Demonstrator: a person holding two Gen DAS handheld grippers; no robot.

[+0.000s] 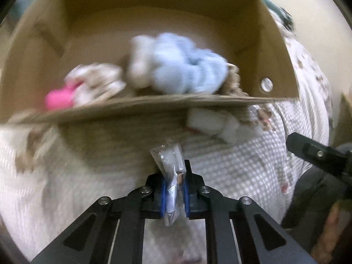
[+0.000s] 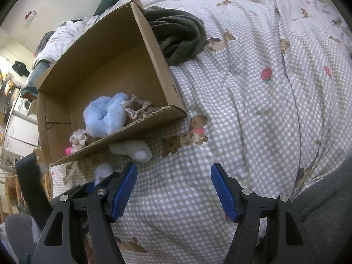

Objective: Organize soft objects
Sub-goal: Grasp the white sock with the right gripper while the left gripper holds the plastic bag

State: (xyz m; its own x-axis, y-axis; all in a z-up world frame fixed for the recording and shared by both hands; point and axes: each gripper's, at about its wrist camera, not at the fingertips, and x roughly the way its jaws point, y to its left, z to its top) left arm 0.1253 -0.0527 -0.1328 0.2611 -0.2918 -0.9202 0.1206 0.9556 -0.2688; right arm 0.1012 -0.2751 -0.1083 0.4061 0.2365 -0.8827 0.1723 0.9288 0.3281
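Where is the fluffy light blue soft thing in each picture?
Left wrist view: the fluffy light blue soft thing lies above centre, inside the brown cardboard box, against its near wall.
Right wrist view: it sits left of centre, in the box's near corner.
Shared landmark: the box's ragged near edge.

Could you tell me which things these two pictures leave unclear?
- Left wrist view: motion blur smears the toys in the cardboard box.
- Left tool: shut on a crinkled clear packet; its contents are unreadable.
- Right wrist view: the box's near wall hides most of the pink item.
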